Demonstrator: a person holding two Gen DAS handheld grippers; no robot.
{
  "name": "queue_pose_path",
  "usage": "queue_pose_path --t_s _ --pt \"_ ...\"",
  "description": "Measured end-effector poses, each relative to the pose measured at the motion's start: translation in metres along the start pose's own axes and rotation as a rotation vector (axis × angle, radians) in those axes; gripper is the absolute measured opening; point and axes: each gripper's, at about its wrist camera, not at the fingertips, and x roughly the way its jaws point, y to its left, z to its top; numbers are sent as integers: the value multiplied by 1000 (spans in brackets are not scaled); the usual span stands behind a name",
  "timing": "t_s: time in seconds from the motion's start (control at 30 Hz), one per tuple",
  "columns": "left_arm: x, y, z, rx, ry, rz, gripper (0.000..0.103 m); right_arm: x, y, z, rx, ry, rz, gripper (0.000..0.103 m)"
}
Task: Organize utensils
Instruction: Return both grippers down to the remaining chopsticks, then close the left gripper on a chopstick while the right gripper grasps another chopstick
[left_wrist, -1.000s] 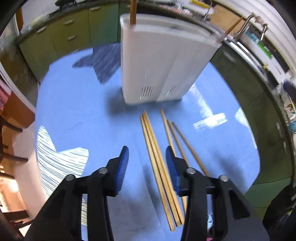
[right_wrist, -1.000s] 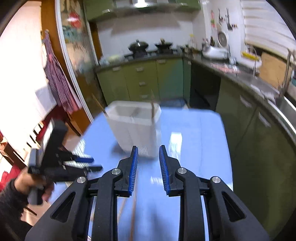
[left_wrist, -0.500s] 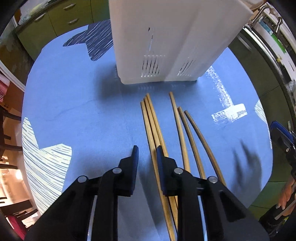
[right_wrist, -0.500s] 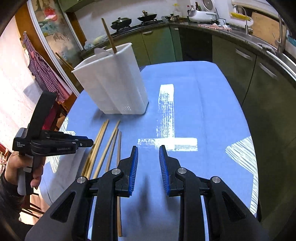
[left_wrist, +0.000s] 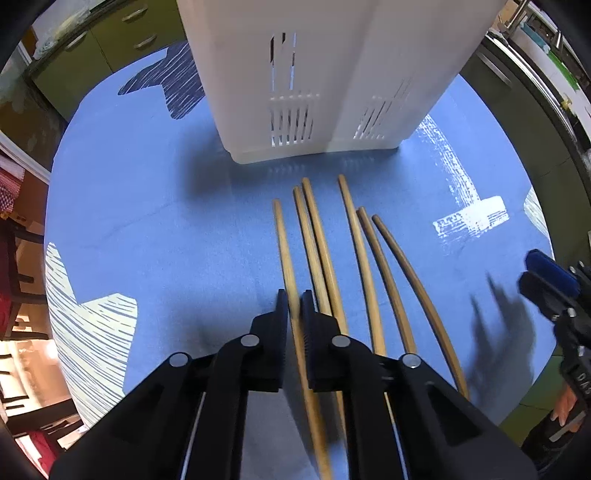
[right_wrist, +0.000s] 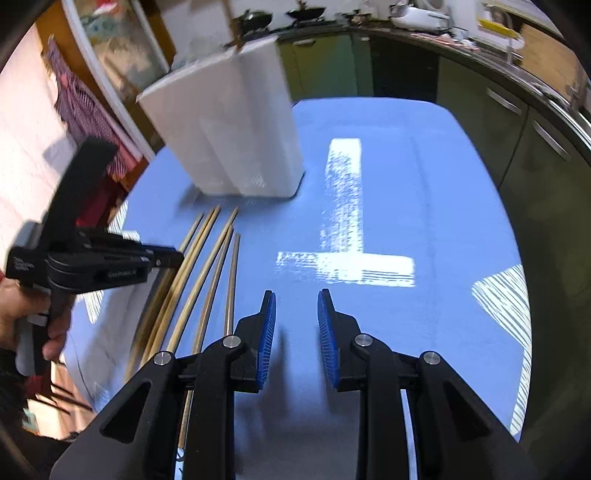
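I am at the picking step: my left tool (left_wrist: 294, 300), low in the centre of the left wrist view, is closed on the leftmost chopstick (left_wrist: 286, 254) of six lying side by side on the blue counter (left_wrist: 155, 229). Next I judge I must lift it clear of its neighbours and drop it into the white holder (left_wrist: 332, 74) at the top of the frame. My right tool (right_wrist: 295, 321) has a narrow gap, holds nothing, and hovers beside the sticks.
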Motion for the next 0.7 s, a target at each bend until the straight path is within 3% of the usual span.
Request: queue_pose_path --t_s 0.13,0.4,0.7 --pt "-7 4 -5 -3 -9 -12 7 19 17 7 -58 58 6 24" --pt "-44 11 -17 -3 -100 -32 7 55 48 21 -137 156 29 24" --pt "-69 20 -30 19 -171 -51 7 83 65 31 -177 220 -29 18"
